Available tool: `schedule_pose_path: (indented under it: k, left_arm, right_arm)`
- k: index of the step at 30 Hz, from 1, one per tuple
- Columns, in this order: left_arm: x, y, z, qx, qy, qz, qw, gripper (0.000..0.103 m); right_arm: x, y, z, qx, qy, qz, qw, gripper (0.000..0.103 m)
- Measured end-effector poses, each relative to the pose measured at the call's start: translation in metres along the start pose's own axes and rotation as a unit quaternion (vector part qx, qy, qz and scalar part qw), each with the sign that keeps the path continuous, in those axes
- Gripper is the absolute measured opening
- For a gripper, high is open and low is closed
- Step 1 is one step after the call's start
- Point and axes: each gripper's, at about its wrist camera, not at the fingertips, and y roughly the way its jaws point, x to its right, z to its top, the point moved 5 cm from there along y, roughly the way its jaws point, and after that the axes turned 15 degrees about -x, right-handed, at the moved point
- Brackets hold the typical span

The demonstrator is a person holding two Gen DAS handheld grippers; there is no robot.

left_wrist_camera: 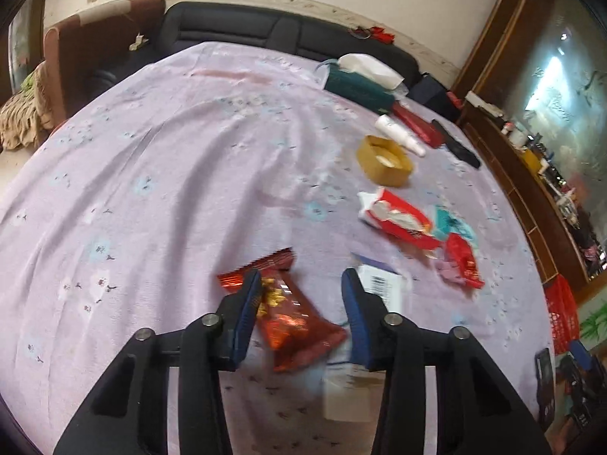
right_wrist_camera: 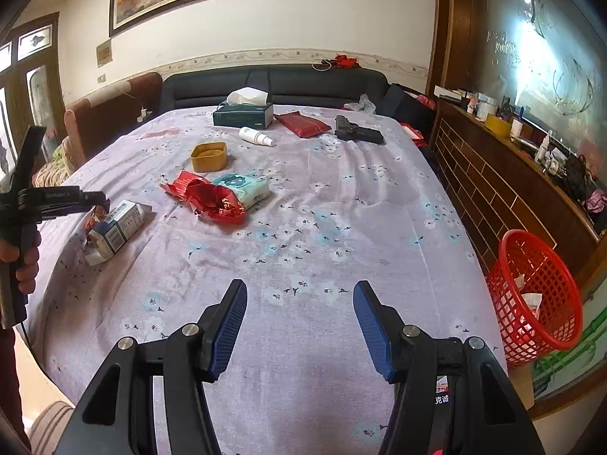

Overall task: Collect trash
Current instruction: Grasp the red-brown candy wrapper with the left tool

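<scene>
**Left gripper lines up on a snack wrapper**

Over the bed (right_wrist_camera: pixel 341 204), the left gripper (left_wrist_camera: pixel 301 284) hangs with its jaws spread wide either side of a red snack wrapper (left_wrist_camera: pixel 292 314), clearly set to pinch it; nothing is held yet. A small white box (left_wrist_camera: pixel 381 284) lies just beside. The right gripper (right_wrist_camera: pixel 299 295) waits open and empty, nearer the red basket (right_wrist_camera: pixel 535 295) on the floor, where trash presumably goes.
</scene>
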Motion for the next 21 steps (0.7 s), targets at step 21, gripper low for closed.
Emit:
schedule_pose_path:
  k: [21]
  left_arm:
    - [0.030,0.017,-0.019,-0.004,0.095,0.090,0.9914,0.035]
  right_arm:
    - [-0.007,0.006,0.003,-0.004,-0.007,0.019,1.000,0.063]
